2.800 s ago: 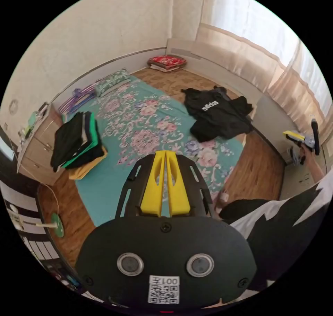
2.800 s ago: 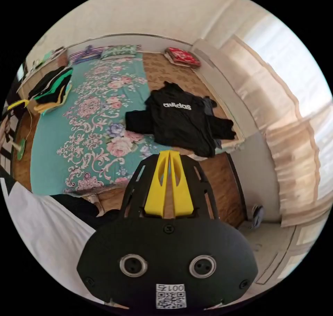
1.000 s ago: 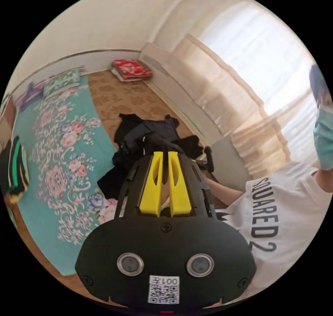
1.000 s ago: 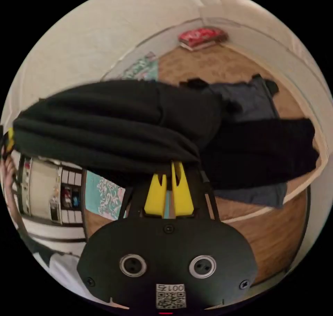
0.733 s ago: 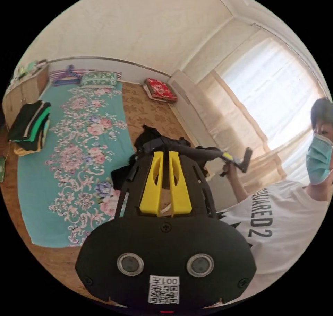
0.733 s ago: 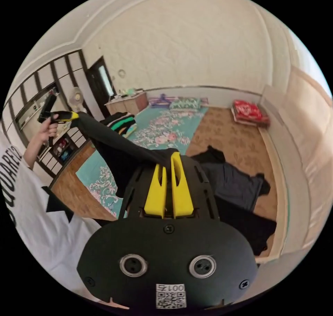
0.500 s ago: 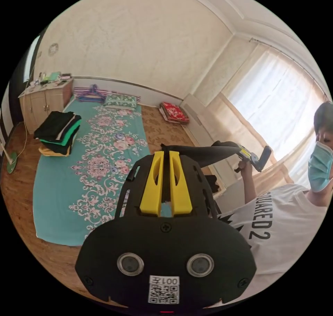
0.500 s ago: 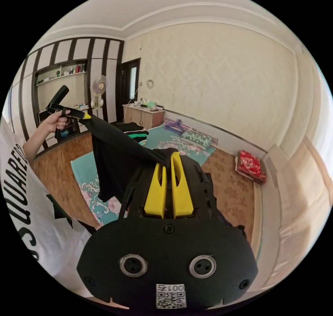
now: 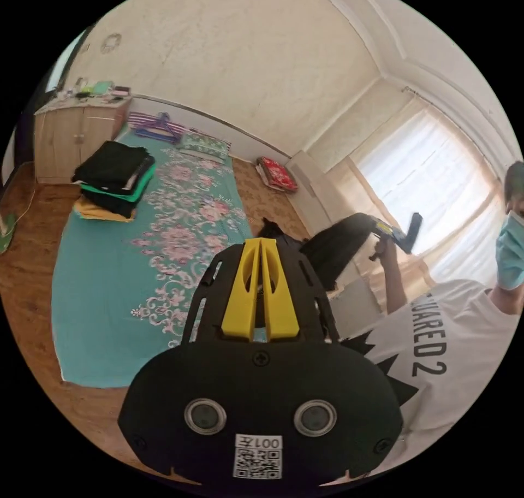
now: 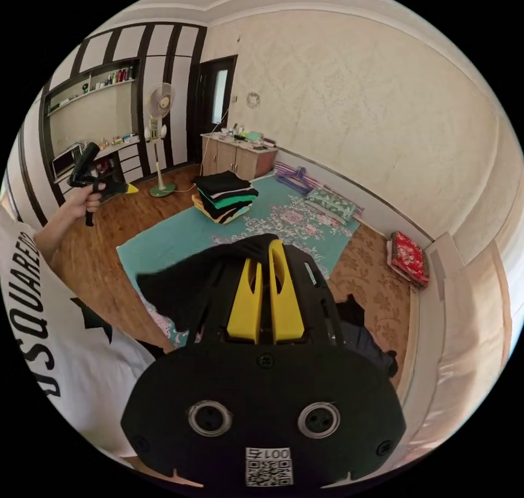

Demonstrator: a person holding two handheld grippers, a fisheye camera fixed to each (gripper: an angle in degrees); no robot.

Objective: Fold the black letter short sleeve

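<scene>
Folded clothes stack (image 9: 112, 178) on floral rug (image 9: 109, 268).

The shirt (image 10: 185, 285) is soft matt black cloth. The rug (image 9: 109, 279) is woven teal cloth with a flower pattern on a glossy wood floor (image 10: 87, 258). Both grippers' jaws look like smooth yellow plastic.

left gripper view: rode up high on the left gripper (image 9: 260, 247), looked down along the teal floral rug (image 9: 109, 279) toward the far wall, curtained window (image 9: 436, 187) off to its right.
right gripper view: sat high on the right gripper (image 10: 266, 252) too, faced the dark shelving wall (image 10: 93, 121), the fan (image 10: 158, 132) and the cabinet (image 10: 234, 162).
nearness: both well above the floor, each camera's own mount right up close.
shared: rug, stack of folded clothes (image 9: 114, 178), red cushion (image 9: 277, 173), the person's white shirt (image 10: 49, 323), plus each caught the other gripper out at the side.
</scene>
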